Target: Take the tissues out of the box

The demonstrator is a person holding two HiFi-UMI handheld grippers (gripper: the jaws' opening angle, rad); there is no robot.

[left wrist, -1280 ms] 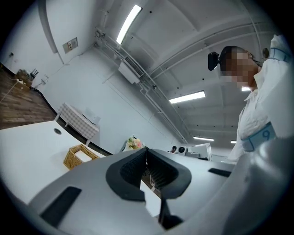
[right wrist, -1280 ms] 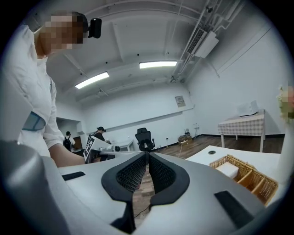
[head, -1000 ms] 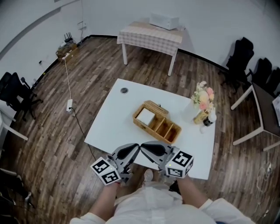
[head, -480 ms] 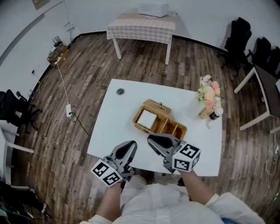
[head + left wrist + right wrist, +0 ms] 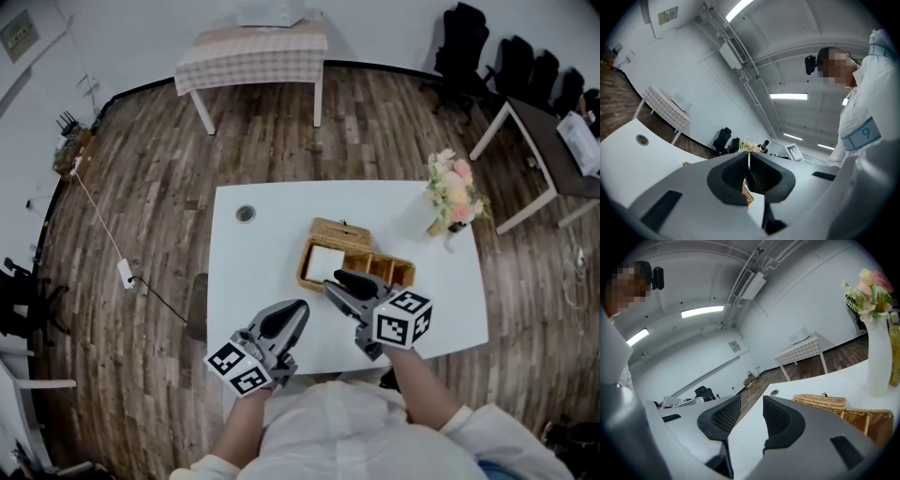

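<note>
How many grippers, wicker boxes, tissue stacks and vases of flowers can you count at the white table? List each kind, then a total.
Grippers: 2 (left gripper, fingers together; right gripper, fingers opening with nothing between them)
Wicker boxes: 1
Tissue stacks: 1
Vases of flowers: 1
Total: 5

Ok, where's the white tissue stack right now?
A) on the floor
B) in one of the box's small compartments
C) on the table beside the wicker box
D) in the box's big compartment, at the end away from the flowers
D: in the head view the white tissue stack lies inside the big compartment at the left end of the wicker box, while the flowers stand beyond the end with the small compartments.
</note>
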